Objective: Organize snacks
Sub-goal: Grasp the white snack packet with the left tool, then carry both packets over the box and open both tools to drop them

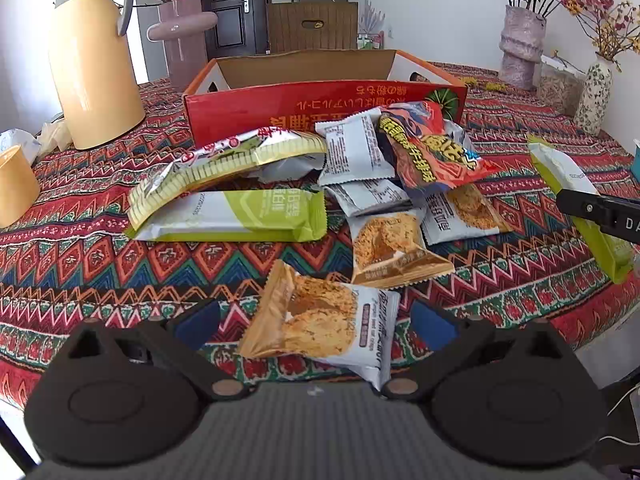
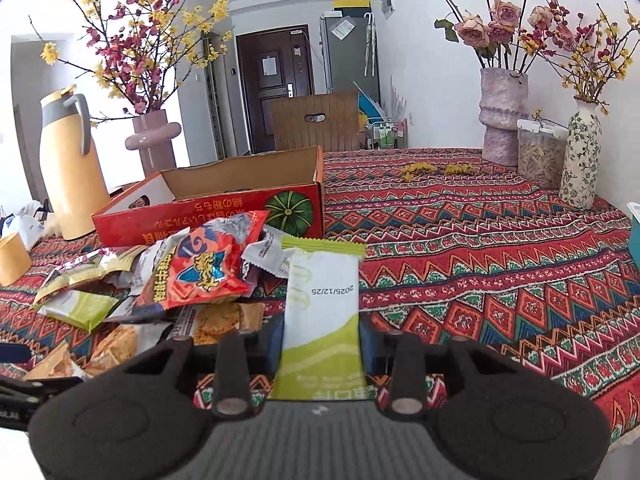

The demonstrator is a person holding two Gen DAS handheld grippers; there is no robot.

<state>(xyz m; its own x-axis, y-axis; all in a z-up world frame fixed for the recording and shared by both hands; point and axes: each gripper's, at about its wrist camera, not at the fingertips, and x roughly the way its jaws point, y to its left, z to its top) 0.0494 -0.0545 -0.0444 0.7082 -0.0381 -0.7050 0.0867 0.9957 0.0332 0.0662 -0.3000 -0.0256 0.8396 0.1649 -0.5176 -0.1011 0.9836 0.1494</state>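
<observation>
A pile of snack packets (image 1: 360,168) lies on the patterned tablecloth in front of a red cardboard box (image 1: 320,100) with an open top. My left gripper (image 1: 316,324) is open, its blue pads on either side of a tan oat-crisp packet (image 1: 320,320) lying on the cloth. My right gripper (image 2: 322,340) is shut on a green-and-white bar packet (image 2: 322,304), held upright above the table to the right of the pile (image 2: 180,280). The same bar (image 1: 576,196) and right gripper show at the right edge of the left wrist view. The red box (image 2: 224,208) stands beyond the pile.
A yellow thermos jug (image 1: 92,60) and a tan cup (image 1: 14,188) stand at the left. Vases (image 2: 502,116) with flowers, a floral vase (image 2: 580,156) and a clear jar (image 2: 540,152) stand at the far right. A teal container (image 2: 634,232) is at the right edge.
</observation>
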